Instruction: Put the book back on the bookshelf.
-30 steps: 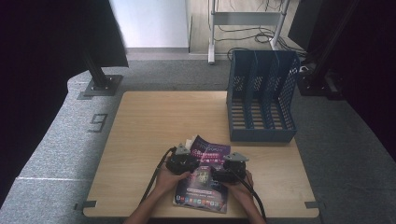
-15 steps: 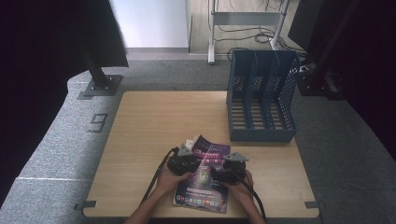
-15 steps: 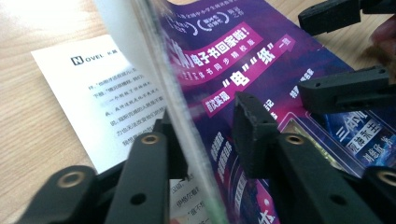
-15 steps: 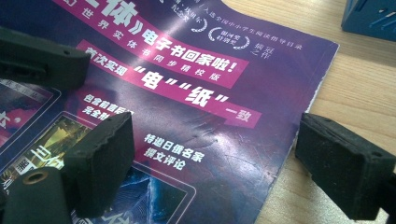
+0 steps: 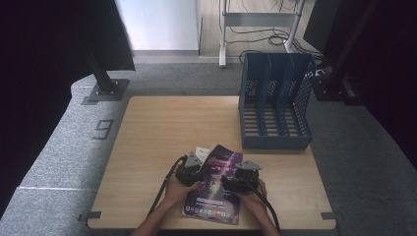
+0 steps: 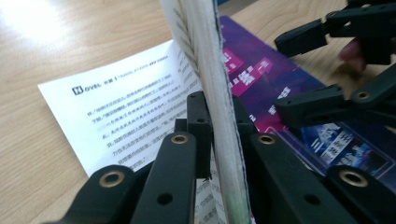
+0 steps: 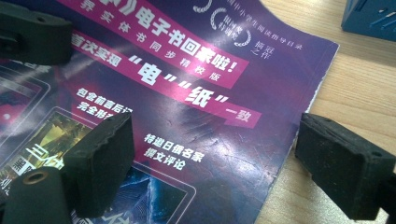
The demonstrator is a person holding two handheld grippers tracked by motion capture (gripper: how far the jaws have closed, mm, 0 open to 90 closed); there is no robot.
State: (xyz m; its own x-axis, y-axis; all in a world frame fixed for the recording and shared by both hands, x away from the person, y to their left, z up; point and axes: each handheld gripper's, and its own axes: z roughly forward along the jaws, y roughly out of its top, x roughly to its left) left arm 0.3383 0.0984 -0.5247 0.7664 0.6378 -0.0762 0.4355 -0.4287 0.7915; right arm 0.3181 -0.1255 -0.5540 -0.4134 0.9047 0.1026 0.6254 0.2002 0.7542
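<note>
**Left Gripper Clamped on Magazine Edge, Right Gripper Standing Open**

The left gripper [image 6: 212,140] had just been closing, and its jaws stood narrow, pinching the lifted edge of the magazine [image 5: 214,184] between them. In the left gripper view that edge rose upright from the jaws, with a white printed page [image 6: 121,112] fanned flat to one side. The right gripper [image 7: 212,163] stood wide, one pad over the purple cover, the other past its edge above the table [image 5: 157,132], gripping nothing. The magazine lay at the table's near edge between both hands, long axis running away from the person. The blue file rack [image 5: 275,105] stood well apart, farther off and on the right gripper's side, so the right hand was judged nearer to it.
</note>
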